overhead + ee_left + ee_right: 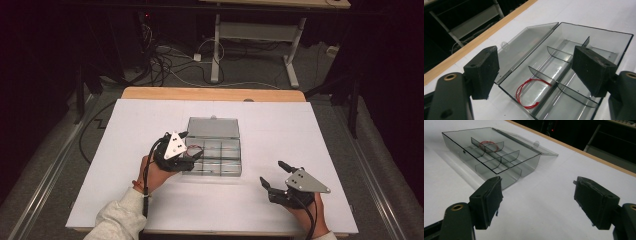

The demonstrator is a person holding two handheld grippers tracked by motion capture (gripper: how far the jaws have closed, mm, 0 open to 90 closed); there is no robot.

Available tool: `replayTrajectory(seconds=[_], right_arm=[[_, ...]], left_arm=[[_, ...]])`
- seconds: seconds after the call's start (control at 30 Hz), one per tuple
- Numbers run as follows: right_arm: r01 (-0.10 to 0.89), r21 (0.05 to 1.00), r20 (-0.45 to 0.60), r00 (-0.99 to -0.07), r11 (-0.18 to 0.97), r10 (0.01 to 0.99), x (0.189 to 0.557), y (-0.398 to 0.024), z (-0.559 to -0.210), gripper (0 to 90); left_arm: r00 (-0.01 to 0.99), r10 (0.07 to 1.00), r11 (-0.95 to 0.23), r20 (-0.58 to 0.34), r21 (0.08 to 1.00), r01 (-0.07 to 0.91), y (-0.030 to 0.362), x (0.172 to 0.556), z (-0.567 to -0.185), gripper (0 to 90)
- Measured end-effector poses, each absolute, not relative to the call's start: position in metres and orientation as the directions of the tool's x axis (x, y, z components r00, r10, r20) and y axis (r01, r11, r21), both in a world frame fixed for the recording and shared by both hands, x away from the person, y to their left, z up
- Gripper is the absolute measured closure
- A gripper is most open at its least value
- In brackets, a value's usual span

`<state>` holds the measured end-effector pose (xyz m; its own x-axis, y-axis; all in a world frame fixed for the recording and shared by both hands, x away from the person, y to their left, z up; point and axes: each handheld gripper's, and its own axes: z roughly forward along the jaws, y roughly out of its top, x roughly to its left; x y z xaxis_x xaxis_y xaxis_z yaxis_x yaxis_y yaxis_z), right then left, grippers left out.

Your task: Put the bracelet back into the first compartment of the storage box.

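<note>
A clear grey compartment box point(222, 173) lies on the white table with its lid point(214, 127) folded back flat toward the far edge. A red string loop point(194, 148) rests in the far-left compartment. My left gripper point(192, 146) hovers over the box's left end, open and empty. In the left gripper view the jaws point(536, 67) stand wide apart, with the red loop point(517, 93) lying in the box point(599, 37) below them. My right gripper point(271, 172) sits low by the table's front right, open and empty, pointing toward the box point(509, 176) and the loop point(487, 143).
The white table top point(300, 130) has a wooden strip point(212, 93) along its far edge. Past it stand a metal desk frame point(292, 55) and loose cables point(165, 62) on the floor. Bare surface lies around the box on all sides.
</note>
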<state>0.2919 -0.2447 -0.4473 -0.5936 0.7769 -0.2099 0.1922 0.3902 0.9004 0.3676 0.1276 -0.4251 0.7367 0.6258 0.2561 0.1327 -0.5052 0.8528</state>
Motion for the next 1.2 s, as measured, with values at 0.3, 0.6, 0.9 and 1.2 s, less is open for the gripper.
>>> replayTrajectory(seconds=[0.3,0.6,0.9,1.2], right_arm=[[0.19,0.897,-0.212,-0.605,0.398,0.767,0.292,-0.243,-0.448,21.9],[0.189,0.9,-0.209,-0.604,0.393,0.769,0.292,-0.244,-0.448,22.8],[0.186,0.903,-0.205,-0.603,0.386,0.771,0.292,-0.246,-0.447,22.8],[0.184,0.903,-0.204,-0.61,0.388,0.765,0.291,-0.244,-0.447,22.7]], left_arm=[[0.744,0.616,-0.492,0.259,0.864,0.106,0.128,0.358,-0.419,21.3],[0.754,0.601,-0.496,0.265,0.863,0.092,0.131,0.349,-0.416,21.3],[0.757,0.585,-0.51,0.291,0.858,0.064,0.134,0.342,-0.412,21.3],[0.756,0.581,-0.512,0.301,0.858,0.053,0.139,0.335,-0.412,21.3]])
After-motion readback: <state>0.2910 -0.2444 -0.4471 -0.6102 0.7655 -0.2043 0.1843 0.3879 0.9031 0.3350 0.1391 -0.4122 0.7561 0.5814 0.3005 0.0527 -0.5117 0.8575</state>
